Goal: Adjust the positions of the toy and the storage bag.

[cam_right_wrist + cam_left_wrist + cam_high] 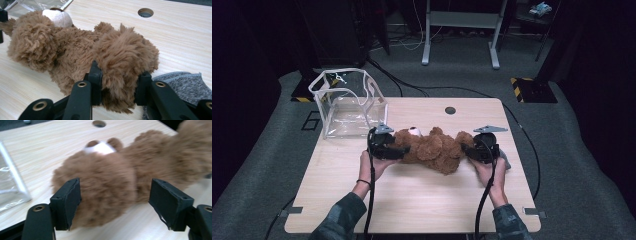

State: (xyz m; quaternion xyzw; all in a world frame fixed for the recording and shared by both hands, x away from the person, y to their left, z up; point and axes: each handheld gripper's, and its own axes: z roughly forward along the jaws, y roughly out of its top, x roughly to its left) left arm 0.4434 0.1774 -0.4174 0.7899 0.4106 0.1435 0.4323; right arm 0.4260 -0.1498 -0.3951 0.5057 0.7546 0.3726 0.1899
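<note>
A brown teddy bear [432, 147] lies on its side across the middle of the wooden table [412, 200], white muzzle toward the far edge. My left gripper [404, 149] is at the bear's head end. In the left gripper view the jaws stand wide apart around the fluffy head [107, 187]: the left pad [68, 200] brushes the fur and the right pad [167, 200] is clear of it. My right gripper [464, 148] is at the other end, and in the right gripper view its pads press into a plush leg [125, 57], so it is shut on the bear.
A clear plastic pouch with white trim [347, 102] stands open at the table's far left corner, close behind the left gripper. A grey knitted cloth [180, 82] lies beside the right gripper. A round cable hole [450, 110] sits near the far edge.
</note>
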